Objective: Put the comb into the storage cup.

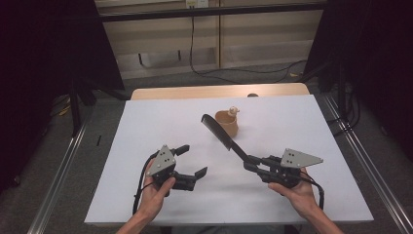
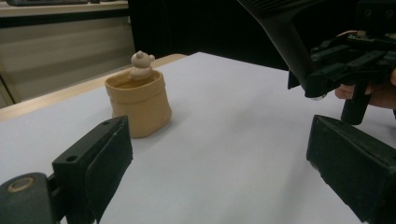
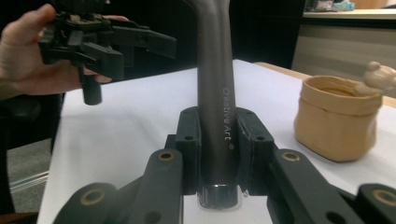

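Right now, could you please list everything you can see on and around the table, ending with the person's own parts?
Comb: one, black, its handle clamped in the right claw, raised over the table and angled toward the pot.
Pot: one, tan, sack-shaped, upright on the far middle of the sheet, apart from both claws.
Figure: one, small, pale tan, at the pot's rim.
Sheet: one, white, covering the table.
Table: one, light wood, its far edge bare.
Cables: black, on the floor beyond the table.
Left claw: one, black, jaws open, nothing between them, at near left.
Right claw: one, black, shut on the comb, at near right.
Hands: two, one on each claw.
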Motion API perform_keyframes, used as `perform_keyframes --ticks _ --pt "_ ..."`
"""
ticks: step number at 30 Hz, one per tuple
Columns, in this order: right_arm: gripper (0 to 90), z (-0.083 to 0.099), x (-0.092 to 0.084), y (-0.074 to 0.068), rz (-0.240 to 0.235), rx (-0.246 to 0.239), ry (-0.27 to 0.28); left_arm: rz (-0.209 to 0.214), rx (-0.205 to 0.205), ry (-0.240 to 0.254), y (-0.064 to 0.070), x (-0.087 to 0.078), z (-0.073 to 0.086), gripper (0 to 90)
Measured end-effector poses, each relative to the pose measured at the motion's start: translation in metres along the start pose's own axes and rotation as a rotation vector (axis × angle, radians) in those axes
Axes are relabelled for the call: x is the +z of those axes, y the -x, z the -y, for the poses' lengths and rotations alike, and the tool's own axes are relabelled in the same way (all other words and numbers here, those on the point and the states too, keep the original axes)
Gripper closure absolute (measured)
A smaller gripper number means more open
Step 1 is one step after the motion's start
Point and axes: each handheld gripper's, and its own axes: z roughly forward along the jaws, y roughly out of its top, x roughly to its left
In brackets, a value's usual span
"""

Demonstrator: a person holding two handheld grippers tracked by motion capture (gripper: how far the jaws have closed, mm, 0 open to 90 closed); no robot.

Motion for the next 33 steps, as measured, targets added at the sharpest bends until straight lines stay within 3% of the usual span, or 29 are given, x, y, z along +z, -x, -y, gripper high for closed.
perform_keyframes --ticks 5,9,12,17,24,33 --pt "72.8 0.0 0.0 -0.001 -0.017 -0.006 0.022 0.024 0.008 0.012 0.003 0.003 -0.001 5.8" --pt "72.8 0.0 0.001 -0.001 -0.033 -0.008 0.039 0.043 -0.011 0.049 0.006 0.006 -0.003 4.9" --pt "72.8 0.0 0.001 -0.001 -0.046 -0.006 0.051 0.071 -0.03 0.093 0.009 0.01 -0.007 4.8" --pt "72.8 -0.001 0.001 -0.001 -0.062 -0.006 0.068 0.136 -0.016 0.142 0.014 0.019 -0.013 4.6" --pt "72.8 -0.003 -0.003 0.001 -0.068 0.002 0.089 0.167 0.022 0.15 0.021 0.031 -0.018 8.5" --pt "72.8 -0.004 -0.005 0.001 -0.076 0.001 0.108 0.201 -0.013 0.169 0.028 0.051 -0.027 13.2"
